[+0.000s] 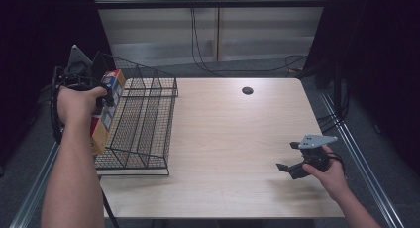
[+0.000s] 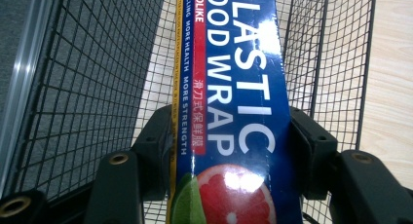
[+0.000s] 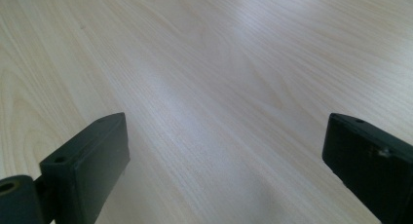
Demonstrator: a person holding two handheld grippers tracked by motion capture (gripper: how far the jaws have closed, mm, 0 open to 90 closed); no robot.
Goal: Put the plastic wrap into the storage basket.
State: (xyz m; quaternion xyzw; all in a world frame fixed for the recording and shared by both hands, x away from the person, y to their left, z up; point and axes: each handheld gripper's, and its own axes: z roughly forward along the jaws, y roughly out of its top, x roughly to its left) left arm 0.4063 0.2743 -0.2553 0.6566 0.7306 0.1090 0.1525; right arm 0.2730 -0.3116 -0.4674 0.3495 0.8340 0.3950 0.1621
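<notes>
A long blue box of plastic food wrap (image 2: 236, 87) with a grapefruit picture is clamped between the jaws of my left gripper (image 2: 229, 146). From above, the same box (image 1: 105, 114) hangs at the left rim of a black wire basket (image 1: 143, 124), with my left gripper (image 1: 101, 96) shut on its upper half and tilted over the basket's left wall. My right gripper (image 1: 289, 156) rests low over the table's right front area, its jaws wide apart. Between the right gripper's fingers (image 3: 92, 160) I see bare wood.
The light wooden table (image 1: 233, 139) has a round black cable hole (image 1: 247, 90) near its back edge. The basket's mesh (image 2: 97, 63) surrounds the box on the left and the far side. Metal rails run along both table sides, and cables lie on the floor behind.
</notes>
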